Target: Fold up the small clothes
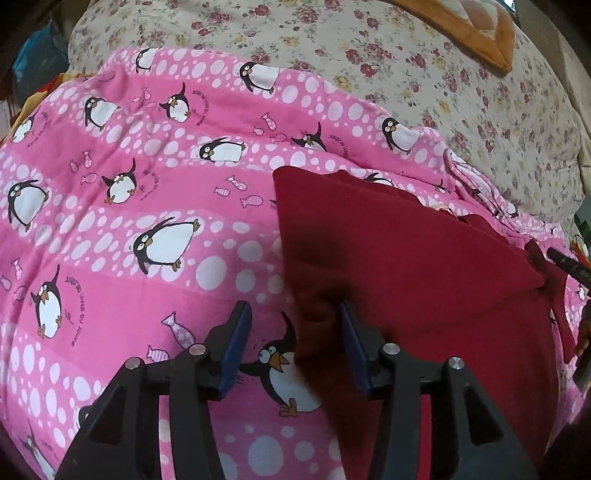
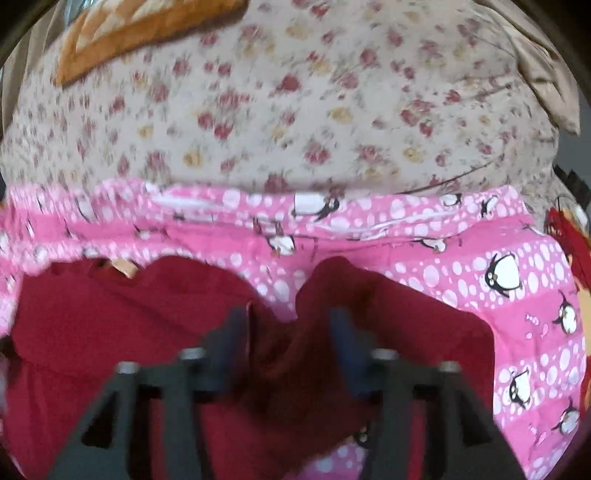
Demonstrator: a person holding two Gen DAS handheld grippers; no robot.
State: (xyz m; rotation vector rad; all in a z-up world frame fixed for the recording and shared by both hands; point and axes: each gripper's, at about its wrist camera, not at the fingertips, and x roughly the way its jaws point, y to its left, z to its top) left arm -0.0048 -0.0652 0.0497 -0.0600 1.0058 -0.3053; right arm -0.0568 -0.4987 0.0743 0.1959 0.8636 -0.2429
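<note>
Your dark red garment (image 1: 399, 254) lies on the pink penguin sheet (image 1: 147, 206) spread over the bed, toward that sheet's right edge as your left wrist camera sees it. Its upper part is doubled over into a flat panel with a straight left edge, and a looser layer spreads out beneath it toward you. In the right wrist view the same red cloth (image 2: 110, 314) is rumpled, with two humps and a dip between them where the pink sheet shows through.

Your left tool (image 1: 293, 347) stands wide, straddling the garment's left edge: the right finger sits over red cloth, the left finger over bare pink sheet, and nothing is pinched between them. Your right tool (image 2: 288, 343) is also spread wide, hanging low over the bunched middle of the garment; that view is blurred, so you cannot tell whether the pads touch the fabric.

Beyond the pink sheet's far edge lies a cream floral bedspread (image 1: 406, 74), with an orange-bordered pillow (image 1: 476, 33) at the bed's far corner.
</note>
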